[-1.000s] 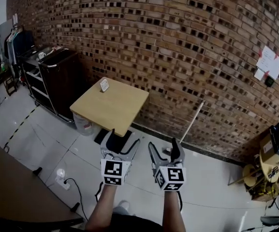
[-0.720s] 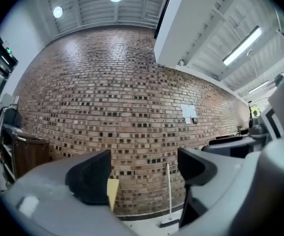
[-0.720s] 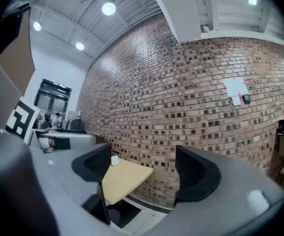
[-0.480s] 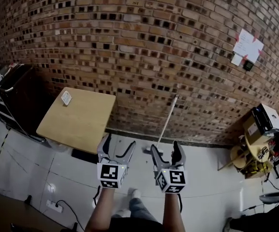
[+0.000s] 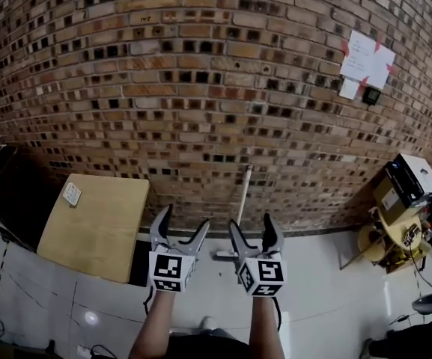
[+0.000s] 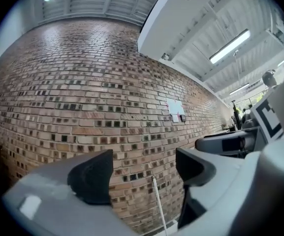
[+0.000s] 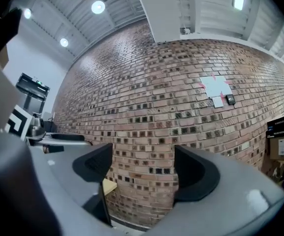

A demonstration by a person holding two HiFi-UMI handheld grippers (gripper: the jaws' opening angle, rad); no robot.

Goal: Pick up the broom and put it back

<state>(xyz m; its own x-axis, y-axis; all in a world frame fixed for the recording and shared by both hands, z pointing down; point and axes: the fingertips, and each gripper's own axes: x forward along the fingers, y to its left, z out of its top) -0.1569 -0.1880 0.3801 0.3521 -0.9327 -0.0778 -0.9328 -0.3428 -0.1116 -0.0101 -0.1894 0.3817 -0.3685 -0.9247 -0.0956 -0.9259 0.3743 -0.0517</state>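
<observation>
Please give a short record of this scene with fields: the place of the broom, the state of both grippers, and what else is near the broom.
broom: leans against the wall, not held
left gripper: open, empty, short of the broom
right gripper: open, empty, short of the broom
table: by the wall, left of the broom
papers: stuck on the wall, up and to the right of the broom
task stage: broom not yet picked up

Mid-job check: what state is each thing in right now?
broom: leaning against the brick wall, not held.
left gripper: open, empty.
right gripper: open, empty; its jaws have just been closing slightly.
table: standing by the wall, a card lying on top.
</observation>
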